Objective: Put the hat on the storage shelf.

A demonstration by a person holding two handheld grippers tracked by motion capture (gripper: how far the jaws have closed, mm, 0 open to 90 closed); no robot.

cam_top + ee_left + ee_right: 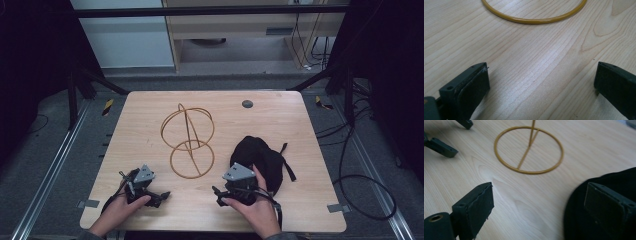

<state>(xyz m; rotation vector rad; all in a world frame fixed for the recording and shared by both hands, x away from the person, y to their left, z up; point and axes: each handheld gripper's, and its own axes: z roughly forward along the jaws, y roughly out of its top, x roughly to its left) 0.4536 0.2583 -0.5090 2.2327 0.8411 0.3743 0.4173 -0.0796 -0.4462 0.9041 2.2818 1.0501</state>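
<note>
Both hand-held grippers resting released on the counter (150, 107), right hand-held gripper (226, 192) beside the black cap (260, 155), left hand-held gripper (150, 195) facing the wire stand (189, 142), ready to reach.

The table (150, 200) was pale wood with a wavy grain. The wire stand (189, 140) at its middle was mustard yellow. The cap (262, 156) on the right was plain black. Both grippers, left (150, 196) and right (222, 196), were black with grey plates.
</note>
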